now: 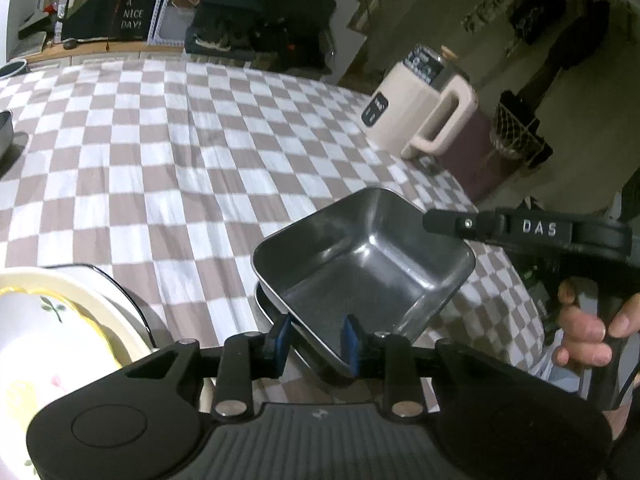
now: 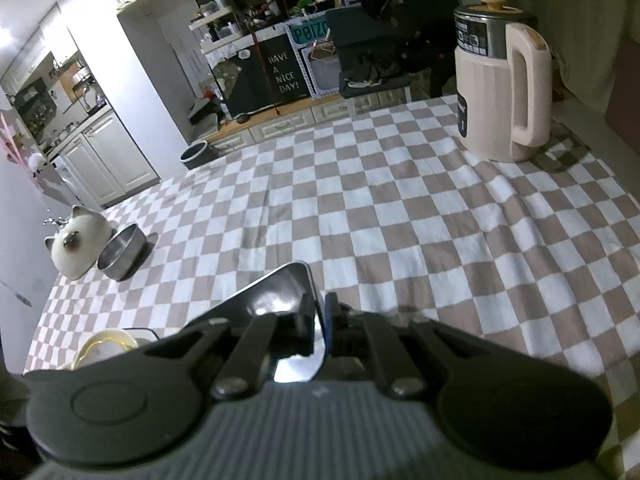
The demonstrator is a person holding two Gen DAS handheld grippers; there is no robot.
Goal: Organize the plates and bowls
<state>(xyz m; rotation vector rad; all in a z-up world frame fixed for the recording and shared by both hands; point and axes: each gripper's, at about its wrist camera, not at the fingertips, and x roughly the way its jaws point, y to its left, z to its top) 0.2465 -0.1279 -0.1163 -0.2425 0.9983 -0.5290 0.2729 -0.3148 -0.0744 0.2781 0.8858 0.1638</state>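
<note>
A square steel bowl (image 1: 360, 268) sits nested on a second steel dish (image 1: 276, 316), tilted above the checkered table. My left gripper (image 1: 316, 336) has its blue pads on either side of the bowl's near rim, with a gap between them. My right gripper (image 1: 440, 222) holds the bowl's far right rim; in the right wrist view the right gripper (image 2: 318, 320) is shut on the steel bowl's rim (image 2: 288, 288). A stack of cream floral plates and bowls (image 1: 52, 320) lies at the lower left, also seen in the right wrist view (image 2: 104, 346).
A pink electric kettle (image 2: 500, 92) stands at the far right of the table (image 2: 400, 220). A round steel bowl (image 2: 122, 254) and a white cat-shaped pot (image 2: 76, 244) sit at the left edge. Shelves and a sign lie beyond the table.
</note>
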